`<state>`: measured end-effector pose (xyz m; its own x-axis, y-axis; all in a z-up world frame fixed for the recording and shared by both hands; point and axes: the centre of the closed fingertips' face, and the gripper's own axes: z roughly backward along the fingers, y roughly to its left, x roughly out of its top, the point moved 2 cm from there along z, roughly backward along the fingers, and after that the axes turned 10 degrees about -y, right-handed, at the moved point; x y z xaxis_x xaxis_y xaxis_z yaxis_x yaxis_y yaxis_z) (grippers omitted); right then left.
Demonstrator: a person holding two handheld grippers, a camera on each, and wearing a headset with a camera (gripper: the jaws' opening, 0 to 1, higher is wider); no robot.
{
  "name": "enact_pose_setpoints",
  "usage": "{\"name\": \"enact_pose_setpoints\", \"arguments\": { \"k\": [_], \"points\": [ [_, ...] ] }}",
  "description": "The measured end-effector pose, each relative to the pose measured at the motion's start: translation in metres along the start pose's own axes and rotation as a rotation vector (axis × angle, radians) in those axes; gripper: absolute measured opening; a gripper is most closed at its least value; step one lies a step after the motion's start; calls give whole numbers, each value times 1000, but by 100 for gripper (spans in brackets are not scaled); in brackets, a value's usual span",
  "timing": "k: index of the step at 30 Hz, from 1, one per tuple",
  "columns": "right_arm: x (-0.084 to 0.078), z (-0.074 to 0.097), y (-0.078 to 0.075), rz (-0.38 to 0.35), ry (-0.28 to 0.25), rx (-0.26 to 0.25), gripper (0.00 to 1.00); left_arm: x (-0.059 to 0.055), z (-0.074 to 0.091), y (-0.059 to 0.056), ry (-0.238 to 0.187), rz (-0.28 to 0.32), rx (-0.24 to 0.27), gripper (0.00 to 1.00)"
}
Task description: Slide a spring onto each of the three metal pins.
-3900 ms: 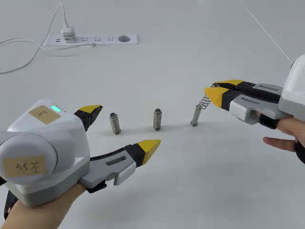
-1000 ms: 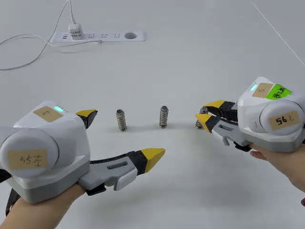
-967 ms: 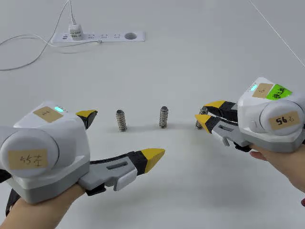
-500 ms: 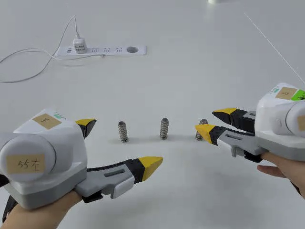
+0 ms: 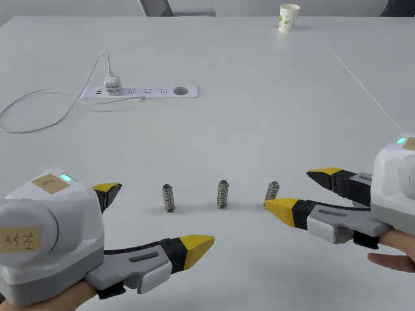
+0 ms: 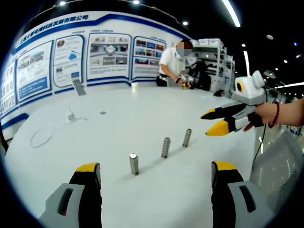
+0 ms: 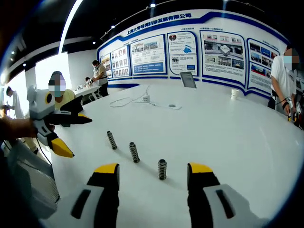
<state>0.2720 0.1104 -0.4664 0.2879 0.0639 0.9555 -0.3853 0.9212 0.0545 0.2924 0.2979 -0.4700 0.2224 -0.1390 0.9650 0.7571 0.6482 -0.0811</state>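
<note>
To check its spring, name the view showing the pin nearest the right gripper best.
Right gripper view: the pin stands close, just ahead of the jaws. Head and left gripper views show it smaller.

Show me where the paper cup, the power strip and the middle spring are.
paper cup (image 5: 288, 17): head view, on its side wall.
power strip (image 5: 155, 92): head view, on its top face.
middle spring (image 5: 222, 194): head view, on its middle coils.

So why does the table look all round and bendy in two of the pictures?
Left gripper view: the fisheye lens bends the white table and the wall posters into curves. Right gripper view: the same bending. Head view: the table's edges look straight, the light is soft, and the three springs cast only faint shadows.
</note>
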Motion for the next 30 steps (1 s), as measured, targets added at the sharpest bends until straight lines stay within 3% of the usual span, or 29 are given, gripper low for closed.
{"name": "enact_pose_setpoints", "arguments": {
  "k": [16, 30],
  "points": [
    [-7, 21, 16, -29, 20, 22, 79, -2, 26, 2, 24, 8, 30, 100],
    [-12, 32, 21, -63, 11, 23, 82, -7, 39, -2, 35, 24, 46, 100]
  ]
}}
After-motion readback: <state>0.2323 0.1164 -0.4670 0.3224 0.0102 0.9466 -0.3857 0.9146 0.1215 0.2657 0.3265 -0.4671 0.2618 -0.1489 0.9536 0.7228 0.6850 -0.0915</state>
